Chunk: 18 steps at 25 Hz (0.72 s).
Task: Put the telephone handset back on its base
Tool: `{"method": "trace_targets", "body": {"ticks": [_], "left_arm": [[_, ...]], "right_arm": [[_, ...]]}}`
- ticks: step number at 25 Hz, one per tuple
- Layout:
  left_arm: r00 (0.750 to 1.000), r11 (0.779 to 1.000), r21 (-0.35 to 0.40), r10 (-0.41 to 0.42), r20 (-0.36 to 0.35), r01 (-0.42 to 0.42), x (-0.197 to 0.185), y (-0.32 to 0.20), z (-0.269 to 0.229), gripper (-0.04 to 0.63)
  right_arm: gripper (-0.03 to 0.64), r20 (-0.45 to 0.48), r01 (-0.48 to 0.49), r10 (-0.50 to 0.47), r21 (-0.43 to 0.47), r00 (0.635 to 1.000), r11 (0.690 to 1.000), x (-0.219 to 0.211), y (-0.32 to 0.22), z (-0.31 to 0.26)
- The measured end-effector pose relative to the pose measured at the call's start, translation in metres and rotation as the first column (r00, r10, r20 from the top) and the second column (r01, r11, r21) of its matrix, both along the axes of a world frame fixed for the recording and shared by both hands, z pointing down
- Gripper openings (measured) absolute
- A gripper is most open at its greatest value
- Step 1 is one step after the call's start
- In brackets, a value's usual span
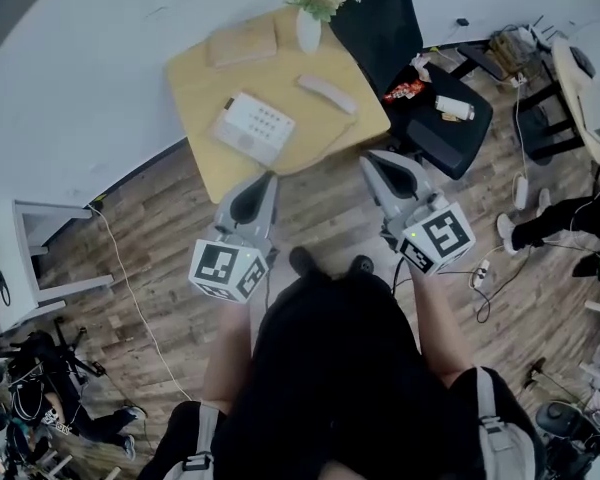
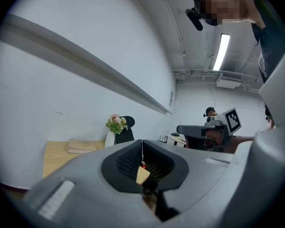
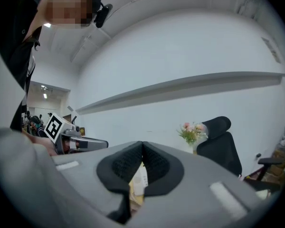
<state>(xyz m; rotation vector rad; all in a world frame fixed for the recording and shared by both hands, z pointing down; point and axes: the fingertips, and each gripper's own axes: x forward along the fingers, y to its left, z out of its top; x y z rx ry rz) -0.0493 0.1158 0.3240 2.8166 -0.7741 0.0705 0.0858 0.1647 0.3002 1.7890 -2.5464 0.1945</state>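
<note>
The white telephone base (image 1: 252,125) with its keypad lies on the small wooden table (image 1: 195,93). The grey handset (image 1: 327,93) rests flat on the tabletop to the right of the base, apart from it. My left gripper (image 1: 268,176) hovers over the floor just short of the table's near edge, jaws closed tip to tip with nothing in them (image 2: 142,142). My right gripper (image 1: 372,156) is level beside the table's near right corner, also shut and empty (image 3: 142,144). Both are well short of the handset.
A white vase of pink flowers (image 1: 310,23) and a flat tan book (image 1: 243,43) sit at the table's far side. A black office chair (image 1: 435,118) with small items on its seat stands right of the table. Cables cross the wood floor (image 1: 120,268).
</note>
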Motion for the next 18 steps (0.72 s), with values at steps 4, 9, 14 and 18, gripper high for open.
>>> {"method": "trace_targets", "body": {"ticks": [4,9,14,18], "left_arm": [[1.000,1.000,0.005,0.006,-0.002,-0.006,0.001,-0.001,0.000,0.012],[1.000,1.000,-0.002,0.026,0.011,-0.026,0.000,-0.005,0.005,0.012],[0.999,0.999,0.000,0.051,0.015,-0.051,0.001,-0.015,0.002,0.012],[0.997,0.997,-0.002,0.072,0.007,-0.072,0.001,-0.012,0.004,0.012]], "right_arm": [[0.003,0.049,-0.037,0.036,0.018,0.998,0.999,0.010,0.000,-0.004],[0.003,0.032,-0.068,0.068,0.006,0.997,0.998,0.016,-0.003,0.001],[0.003,-0.012,-0.084,0.084,-0.021,0.996,0.996,0.021,-0.010,0.007],[0.003,-0.049,-0.099,0.098,-0.028,0.994,0.995,0.016,-0.009,0.011]]}}
